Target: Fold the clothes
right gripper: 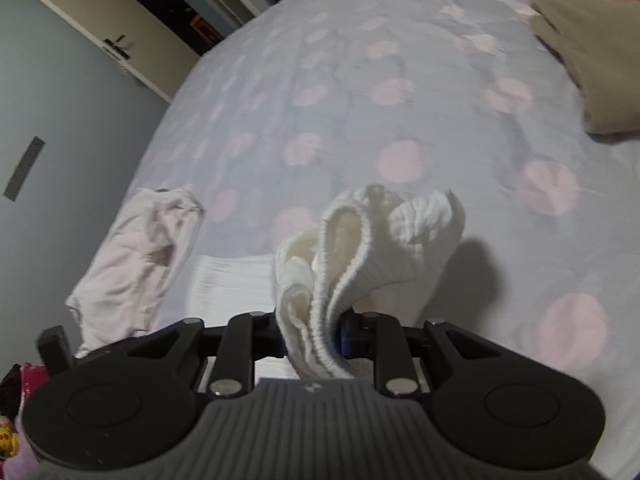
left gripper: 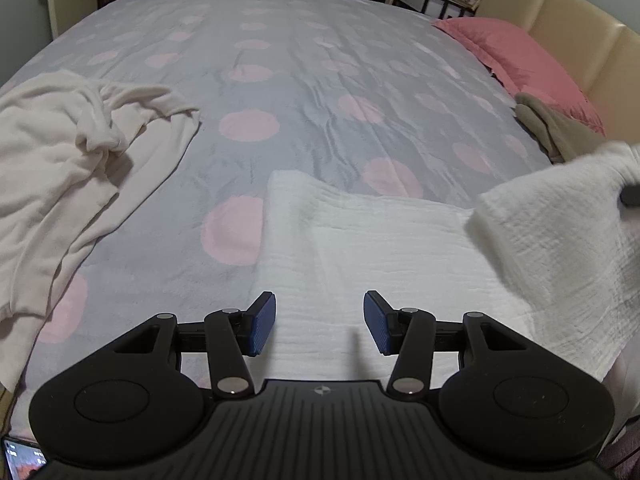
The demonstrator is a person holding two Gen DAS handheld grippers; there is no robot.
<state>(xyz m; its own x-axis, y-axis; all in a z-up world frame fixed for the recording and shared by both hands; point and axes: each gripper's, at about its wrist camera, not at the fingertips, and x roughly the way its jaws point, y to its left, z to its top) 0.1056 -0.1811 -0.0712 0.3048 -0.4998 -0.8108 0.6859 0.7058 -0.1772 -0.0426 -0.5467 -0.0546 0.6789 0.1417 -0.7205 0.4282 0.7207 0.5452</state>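
Observation:
A white crinkled cloth (left gripper: 380, 240) lies flat on the bed in front of my left gripper (left gripper: 319, 322), which hovers open just above its near part with nothing between the blue pads. The cloth's right end (left gripper: 560, 220) is lifted off the bed, and a dark bit of my right gripper (left gripper: 631, 196) shows there at the frame edge. In the right wrist view my right gripper (right gripper: 312, 334) is shut on a bunched fold of the white cloth (right gripper: 360, 248), held up over the bedspread. The flat part of the cloth (right gripper: 228, 280) shows below it.
The bedspread (left gripper: 304, 80) is grey with pink dots. A crumpled cream garment (left gripper: 72, 152) lies at the left, also seen as the cream garment (right gripper: 136, 256). A khaki folded item (left gripper: 560, 132) and pink pillow (left gripper: 516, 56) sit by the beige headboard (left gripper: 568, 16). A phone (left gripper: 20, 460) lies bottom left.

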